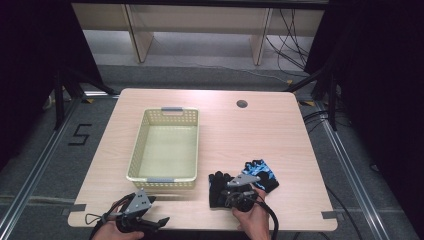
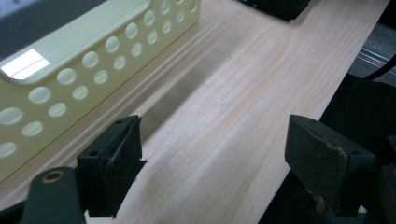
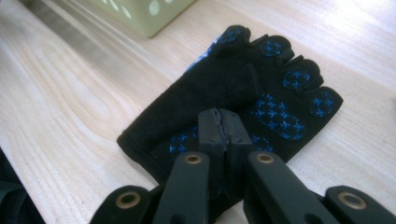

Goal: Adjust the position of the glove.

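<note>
Flat on table [image 1: 280,130], glove [image 3: 243,88] (palm up), fingertips pointing away from right gripper [image 3: 225,122].

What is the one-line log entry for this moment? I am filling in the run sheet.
right gripper: shut on glove | left gripper: open over table | basket: empty | second glove: on table

Black fingerless glove [image 3: 233,93] w/ blue grip dots, flat on table nr basket.
</note>
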